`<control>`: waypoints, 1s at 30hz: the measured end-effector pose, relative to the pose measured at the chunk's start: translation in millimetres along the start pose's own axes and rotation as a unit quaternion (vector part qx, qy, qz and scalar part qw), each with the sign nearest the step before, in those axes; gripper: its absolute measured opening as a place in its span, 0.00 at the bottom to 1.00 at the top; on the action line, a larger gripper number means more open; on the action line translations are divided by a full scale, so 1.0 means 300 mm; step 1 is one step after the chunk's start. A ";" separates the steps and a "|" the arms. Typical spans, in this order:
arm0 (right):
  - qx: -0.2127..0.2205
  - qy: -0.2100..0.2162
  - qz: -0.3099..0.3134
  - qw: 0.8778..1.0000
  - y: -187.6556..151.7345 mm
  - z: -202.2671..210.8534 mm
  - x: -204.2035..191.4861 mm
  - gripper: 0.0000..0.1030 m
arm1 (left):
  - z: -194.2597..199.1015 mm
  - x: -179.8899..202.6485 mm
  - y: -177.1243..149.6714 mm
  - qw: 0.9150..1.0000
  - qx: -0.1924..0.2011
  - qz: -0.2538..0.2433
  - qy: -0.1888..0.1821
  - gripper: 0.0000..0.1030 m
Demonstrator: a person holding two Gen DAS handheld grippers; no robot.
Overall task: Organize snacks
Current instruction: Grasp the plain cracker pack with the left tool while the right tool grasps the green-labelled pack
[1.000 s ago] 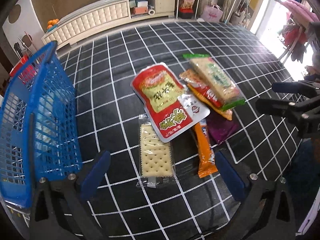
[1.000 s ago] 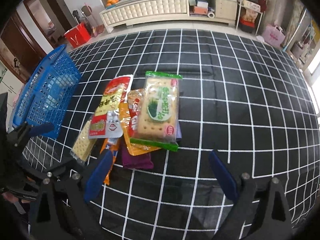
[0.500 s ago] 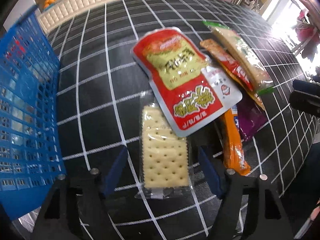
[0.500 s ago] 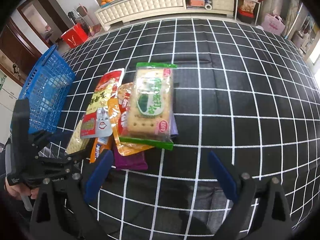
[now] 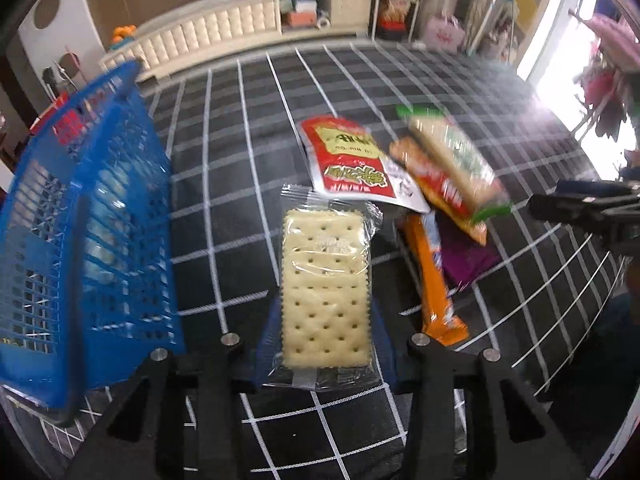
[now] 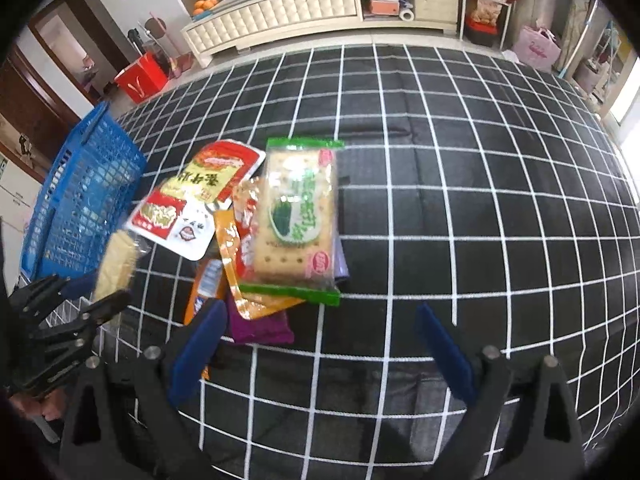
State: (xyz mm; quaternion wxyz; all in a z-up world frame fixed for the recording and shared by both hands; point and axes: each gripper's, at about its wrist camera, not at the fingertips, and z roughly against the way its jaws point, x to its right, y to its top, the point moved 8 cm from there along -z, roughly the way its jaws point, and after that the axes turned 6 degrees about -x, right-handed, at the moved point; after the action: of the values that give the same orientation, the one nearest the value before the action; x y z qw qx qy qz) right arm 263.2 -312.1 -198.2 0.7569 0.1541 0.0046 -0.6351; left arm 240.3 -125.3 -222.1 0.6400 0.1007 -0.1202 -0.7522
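cloth: black with a white grid, carries everything; landmark for places below is the basket.
basket: blue mesh, at the cloth's left edge, open top facing up. Contents not readable through the mesh.
snack pile: well right of the basket. Green-edged cracker pack on top, red pouch on the basket side, orange stick pack and a purple pack under the rest.
cracker pack: clear wrap, between pile and basket, nearer the basket than any other snack. Looks lifted off the cloth, far end tipped toward the red pouch.
left gripper: blue pads pinched in on the near end of the cracker pack, one each side.
right gripper: jaws spread wide, nothing in them, hovering on the side of the pile away from the basket.
step, my read: carry the crackers into the basket.
how: squeeze lightly, crackers snap. Grip is at one end only, so keep the pack level or it droops and slides.
clearance: lift above the basket rim before crossing, release low inside.
risk: far end may snag the red pouch; pull away from it first.
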 end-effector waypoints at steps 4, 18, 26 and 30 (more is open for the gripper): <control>0.007 0.000 -0.005 1.000 0.032 0.022 -0.011 0.95 | 0.094 -0.013 0.040 0.999 0.030 0.015 -0.006 0.39; -0.020 -0.009 -0.010 1.000 0.172 -0.097 -0.048 0.95 | 0.145 -0.076 0.147 0.997 0.063 0.038 0.006 0.39; -0.052 -0.003 -0.016 0.998 0.192 -0.210 -0.034 0.95 | 0.095 -0.095 0.155 0.998 0.049 0.034 0.007 0.39; -0.063 0.001 -0.019 0.998 0.191 -0.248 -0.029 0.80 | 0.071 -0.094 0.150 0.999 0.041 0.034 0.001 0.39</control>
State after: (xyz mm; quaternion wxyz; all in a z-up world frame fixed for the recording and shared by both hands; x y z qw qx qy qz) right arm 330.7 -277.8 -254.2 0.7531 0.1072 0.0481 -0.6473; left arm 280.5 -103.0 -187.9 0.6606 0.1238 -0.1533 -0.7245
